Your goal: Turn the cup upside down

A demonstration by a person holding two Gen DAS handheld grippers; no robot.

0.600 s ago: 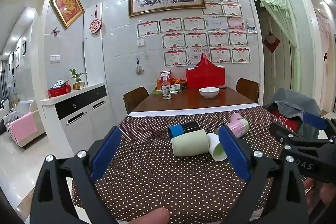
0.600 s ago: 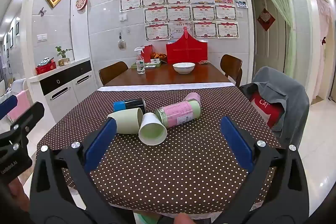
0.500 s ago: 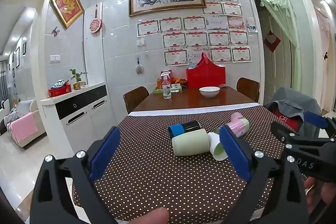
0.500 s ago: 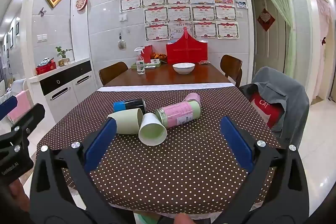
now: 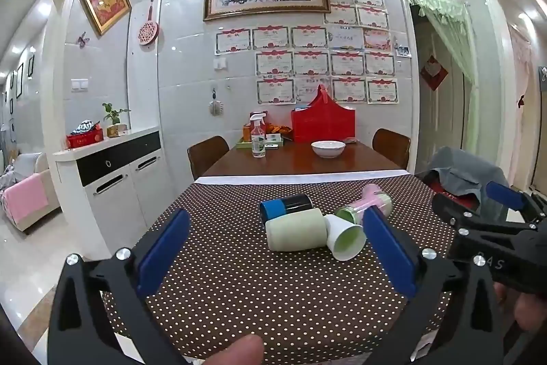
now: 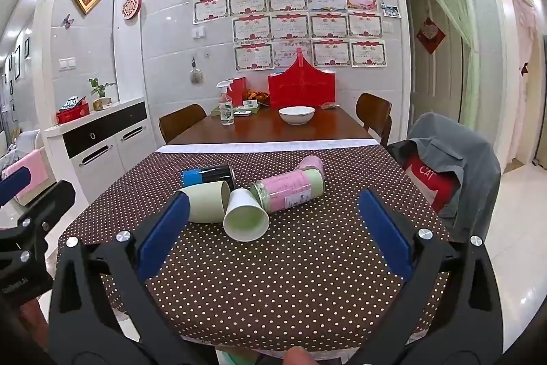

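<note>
On the dotted brown cloth of the desk [image 6: 273,279], a white paper cup with a green lining [image 6: 245,218] lies on its side, mouth toward me, touching a pale green cylindrical cup [image 6: 205,201] and a pink-labelled glass jar [image 6: 289,190], with a blue-and-black can [image 5: 285,205] behind. I hold both the left tongs [image 5: 273,253] and right tongs [image 6: 271,233] spread wide, empty, short of the cluster. I judge the risk is crowding: a careless pinch could crush the thin paper wall or set the jar rolling.
</note>
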